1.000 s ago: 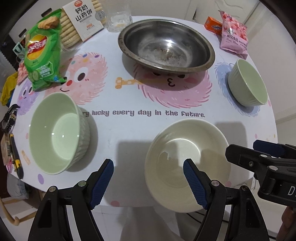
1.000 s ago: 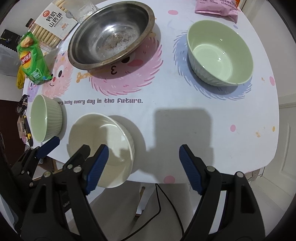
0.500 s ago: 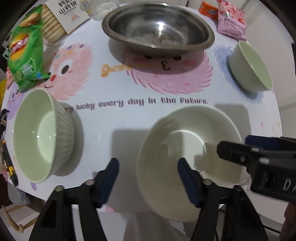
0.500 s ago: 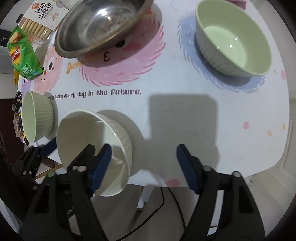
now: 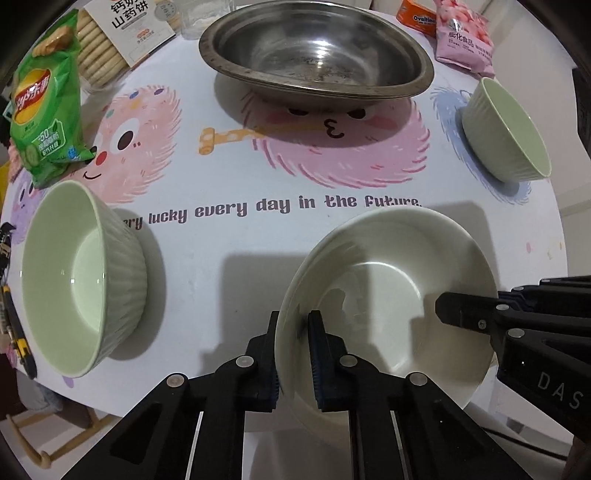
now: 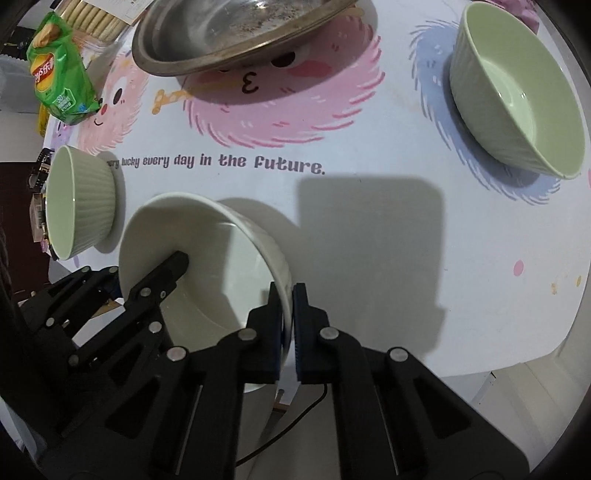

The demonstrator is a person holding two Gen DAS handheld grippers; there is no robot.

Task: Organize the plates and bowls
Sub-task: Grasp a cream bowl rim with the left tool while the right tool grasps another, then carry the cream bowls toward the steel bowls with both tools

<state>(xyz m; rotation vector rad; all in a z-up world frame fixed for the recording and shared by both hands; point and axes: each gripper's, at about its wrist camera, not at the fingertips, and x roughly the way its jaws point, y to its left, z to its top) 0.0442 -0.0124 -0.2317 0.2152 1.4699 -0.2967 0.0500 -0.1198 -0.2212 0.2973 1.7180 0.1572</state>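
A white bowl [image 5: 391, 280] sits near the table's front edge; it also shows in the right wrist view [image 6: 207, 266]. My left gripper [image 5: 293, 354] is shut on its left rim, one finger inside and one outside. My right gripper [image 6: 288, 325] is shut on its right rim the same way. A green ribbed bowl [image 5: 77, 273] stands at the left, seen too in the right wrist view [image 6: 77, 199]. A second green bowl [image 5: 506, 133] stands at the right [image 6: 517, 92]. A large steel basin [image 5: 317, 51] sits at the back [image 6: 236, 33].
A green chip bag [image 5: 44, 118], a biscuit box [image 5: 122, 29], a pink snack bag [image 5: 465, 33] and an orange box [image 5: 421, 18] lie along the back of the round table [image 5: 229, 173]. The table's front edge is right under both grippers.
Both grippers moved forward and down onto the white bowl and closed on its opposite rims; they were open before.
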